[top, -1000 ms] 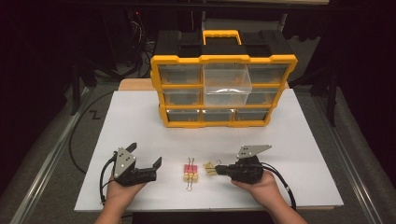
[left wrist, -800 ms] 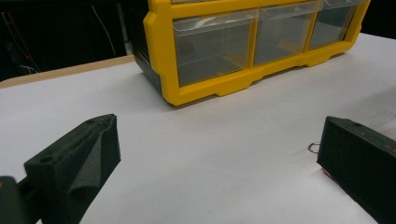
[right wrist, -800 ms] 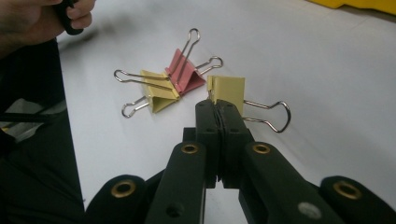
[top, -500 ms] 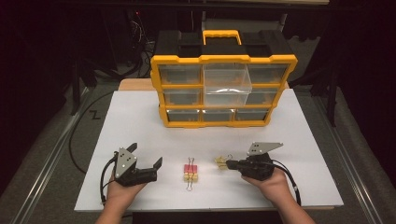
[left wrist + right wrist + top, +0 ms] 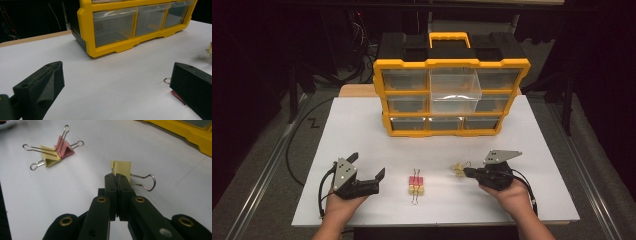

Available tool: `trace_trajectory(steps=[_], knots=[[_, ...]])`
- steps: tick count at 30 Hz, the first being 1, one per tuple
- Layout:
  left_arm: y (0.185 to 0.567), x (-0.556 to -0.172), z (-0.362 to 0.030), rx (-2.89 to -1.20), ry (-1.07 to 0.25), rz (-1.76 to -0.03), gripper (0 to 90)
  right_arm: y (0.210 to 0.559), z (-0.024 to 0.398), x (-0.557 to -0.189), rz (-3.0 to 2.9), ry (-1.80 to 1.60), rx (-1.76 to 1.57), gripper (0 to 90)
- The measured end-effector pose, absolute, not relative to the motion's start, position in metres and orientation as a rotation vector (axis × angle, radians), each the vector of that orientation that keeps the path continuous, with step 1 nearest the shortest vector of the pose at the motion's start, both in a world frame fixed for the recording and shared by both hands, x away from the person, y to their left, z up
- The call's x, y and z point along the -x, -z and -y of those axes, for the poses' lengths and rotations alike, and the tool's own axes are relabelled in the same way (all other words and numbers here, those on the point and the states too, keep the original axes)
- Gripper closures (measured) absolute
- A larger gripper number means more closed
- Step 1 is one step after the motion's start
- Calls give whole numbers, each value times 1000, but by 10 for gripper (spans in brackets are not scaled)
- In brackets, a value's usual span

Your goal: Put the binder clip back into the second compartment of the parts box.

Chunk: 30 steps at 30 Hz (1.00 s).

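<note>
A: Right gripper view: the right gripper has its jaws clamped on the yellow binder clip, body pointing away from the jaws, wire handles trailing to the right.

B: Where is it?

A: Just above the white table, near the red and yellow clips.

B: Changed since before?

A: It has moved rightward, away from that pair. The left gripper stays put, jaws wide, empty.
</note>
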State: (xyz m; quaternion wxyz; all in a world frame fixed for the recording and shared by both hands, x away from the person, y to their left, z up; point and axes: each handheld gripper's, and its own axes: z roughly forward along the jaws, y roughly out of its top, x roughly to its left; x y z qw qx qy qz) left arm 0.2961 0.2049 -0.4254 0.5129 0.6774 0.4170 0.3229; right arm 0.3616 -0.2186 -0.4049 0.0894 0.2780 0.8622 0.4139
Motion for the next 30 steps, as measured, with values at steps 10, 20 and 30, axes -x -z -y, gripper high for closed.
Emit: trace_trajectory(steps=[10, 20, 30], knots=[[427, -298, -206, -1628, -758, -1005, 4, 398, 232, -365, -2562, -1099, -842, 900], [427, -296, -205, -1635, -763, -1007, 4, 369, 233, -373, -2659, -853, -758, 900], [426, -296, -205, -1629, -766, -1010, 4, 354, 230, -383, -2784, -656, -719, 900]])
